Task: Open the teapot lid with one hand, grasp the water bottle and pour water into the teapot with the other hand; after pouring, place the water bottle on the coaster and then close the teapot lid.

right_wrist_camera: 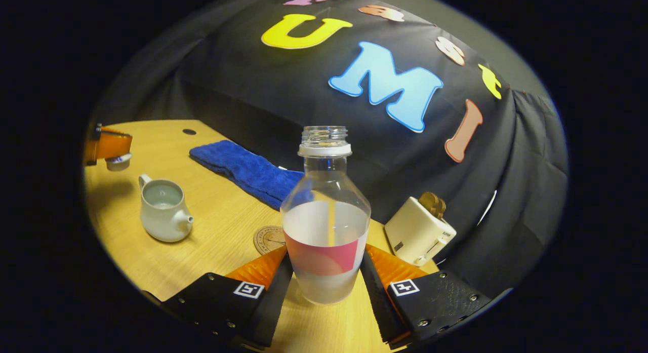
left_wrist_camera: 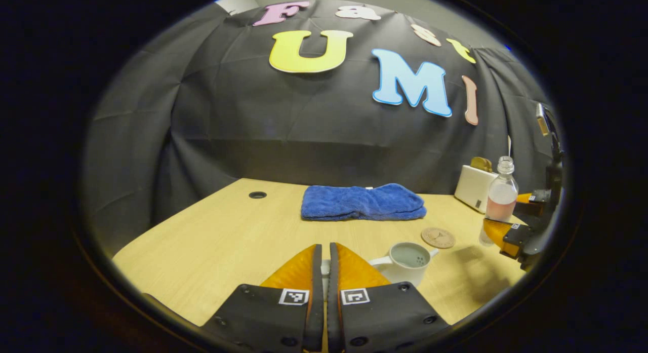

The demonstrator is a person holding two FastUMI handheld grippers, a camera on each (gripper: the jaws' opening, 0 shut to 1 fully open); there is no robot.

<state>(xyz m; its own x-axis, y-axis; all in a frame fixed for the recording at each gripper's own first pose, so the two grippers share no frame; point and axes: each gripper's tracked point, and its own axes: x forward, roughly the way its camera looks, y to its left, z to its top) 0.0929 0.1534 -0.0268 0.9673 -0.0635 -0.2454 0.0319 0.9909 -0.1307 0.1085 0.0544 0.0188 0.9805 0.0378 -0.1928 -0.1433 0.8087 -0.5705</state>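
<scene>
We are closing in on the water bottle [right_wrist_camera: 325, 216], which is standing upright and uncapped on the wooden table [right_wrist_camera: 223, 216] toward its far right part, just in front of the coaster [right_wrist_camera: 268, 239]. It is clear plastic with a pale frosted band and a pink patch, and is filled to roughly its shoulder. Our right gripper [right_wrist_camera: 324, 282] is reaching around its lower body, fingers spread to either side; whether both are already pressing we cannot tell, though a low grip would steady it for the pour.

The teapot [right_wrist_camera: 163, 211] is sitting nearer the front edge, left of the bottle, white, spout aimed toward the bottle, its mouth uncovered so water can go in. Our left gripper [left_wrist_camera: 324, 269] is closed nearly together, seemingly pinching a small white piece, probably the teapot lid [right_wrist_camera: 118, 161], and holding it off to the side of the pot, clear of the pouring path.

Farther back a folded blue towel [left_wrist_camera: 362, 202] is lying along the far edge, and a white toaster [right_wrist_camera: 417, 230] is standing in the far right corner.
</scene>
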